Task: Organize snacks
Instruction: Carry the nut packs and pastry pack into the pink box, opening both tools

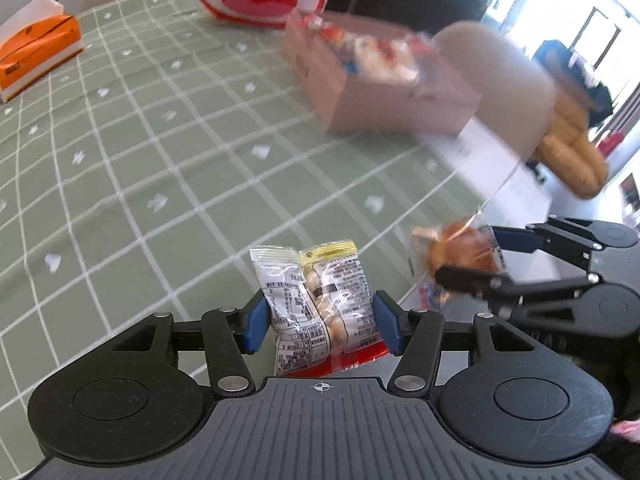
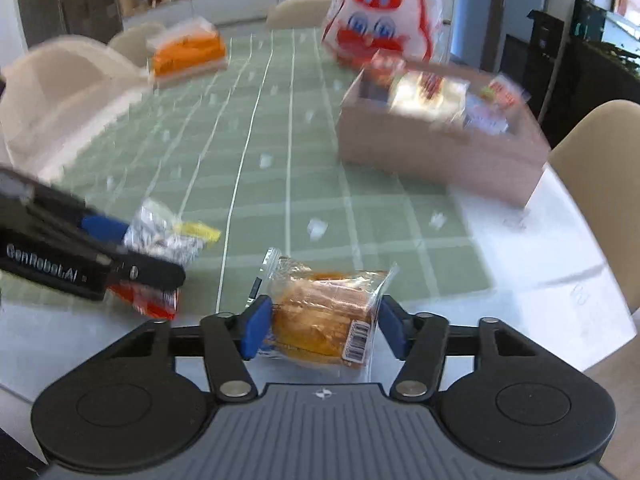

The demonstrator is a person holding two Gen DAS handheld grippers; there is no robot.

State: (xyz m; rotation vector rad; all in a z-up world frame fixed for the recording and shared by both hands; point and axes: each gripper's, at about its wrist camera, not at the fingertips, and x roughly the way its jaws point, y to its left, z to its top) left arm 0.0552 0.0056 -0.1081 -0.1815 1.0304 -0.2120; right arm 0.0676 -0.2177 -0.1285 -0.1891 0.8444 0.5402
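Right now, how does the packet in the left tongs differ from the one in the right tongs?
The nut packet is printed white and yellow with a red bottom edge; the bread packet is clear, showing golden bread. The nut packet stands upright between its pads; the bread packet lies sideways. Both are sealed snacks held near the table edge.

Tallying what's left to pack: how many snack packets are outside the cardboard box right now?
2. A nut packet sits between the left tongs; a wrapped pastry sits between the right tongs. Others may be hidden beneath the tongs; the cardboard box already holds several.
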